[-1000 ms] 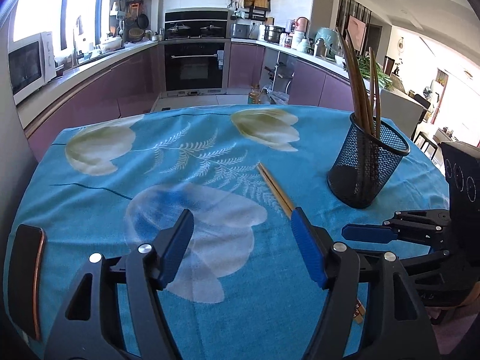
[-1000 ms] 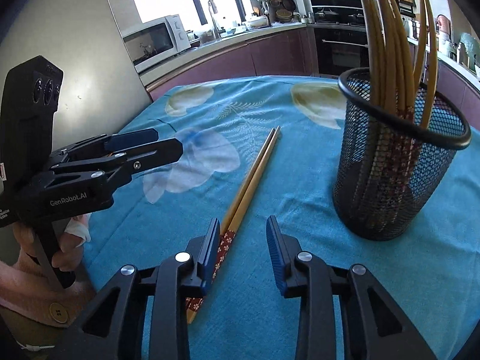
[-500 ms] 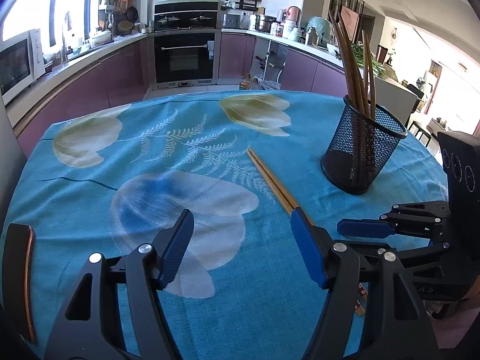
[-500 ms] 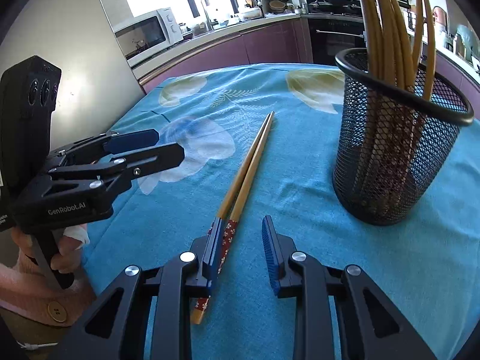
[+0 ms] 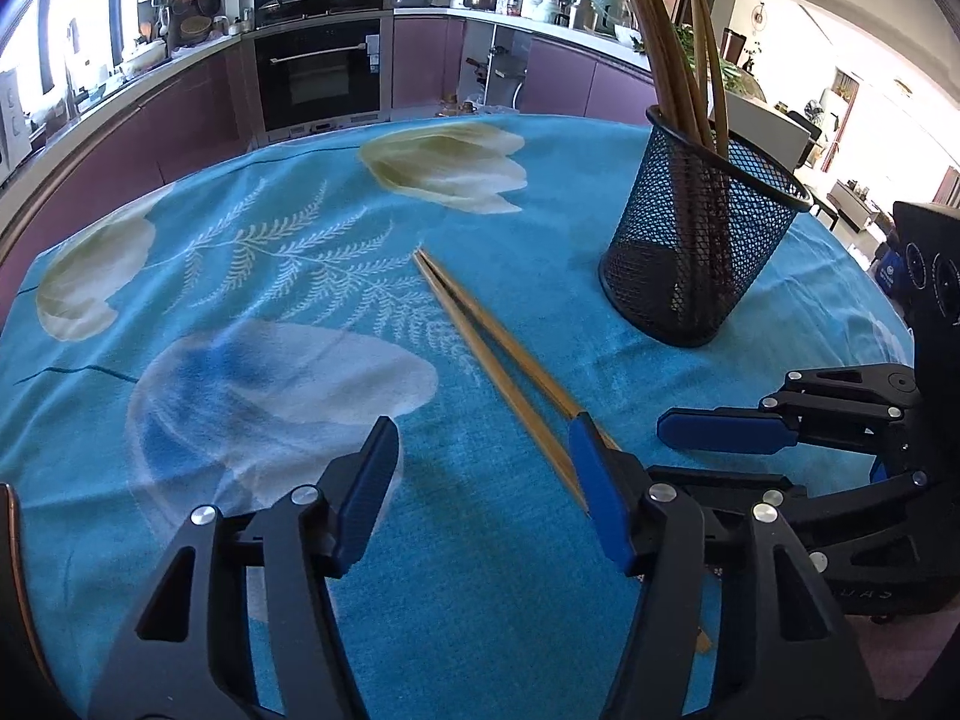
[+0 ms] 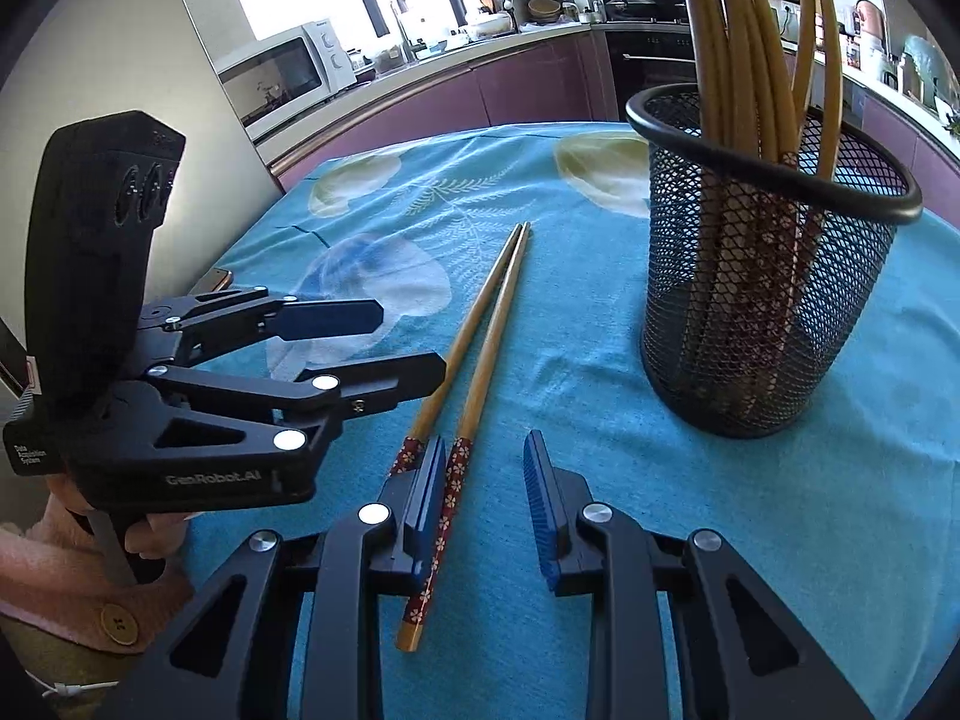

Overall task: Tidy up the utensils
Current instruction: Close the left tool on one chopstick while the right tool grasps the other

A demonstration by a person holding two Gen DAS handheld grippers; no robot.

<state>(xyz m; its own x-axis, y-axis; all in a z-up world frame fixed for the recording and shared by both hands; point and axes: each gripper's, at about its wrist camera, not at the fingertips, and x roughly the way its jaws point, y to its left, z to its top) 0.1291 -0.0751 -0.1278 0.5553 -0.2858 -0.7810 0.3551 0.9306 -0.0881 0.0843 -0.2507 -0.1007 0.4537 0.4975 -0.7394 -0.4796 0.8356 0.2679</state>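
My right gripper (image 6: 486,501), jaws spread, has crept forward over the chopsticks' (image 6: 480,360) patterned ends on the worktop (image 6: 810,540) near the mesh holder (image 6: 774,312); grasp looks imminent. Left gripper (image 5: 486,492) hovers spread wide.

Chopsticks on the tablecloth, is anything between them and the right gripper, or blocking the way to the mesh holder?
Nothing visible blocks either. The right gripper is open at the patterned ends of the loose chopsticks. Bare tablecloth lies between them and the mesh holder. The open left gripper hovers on their other side.
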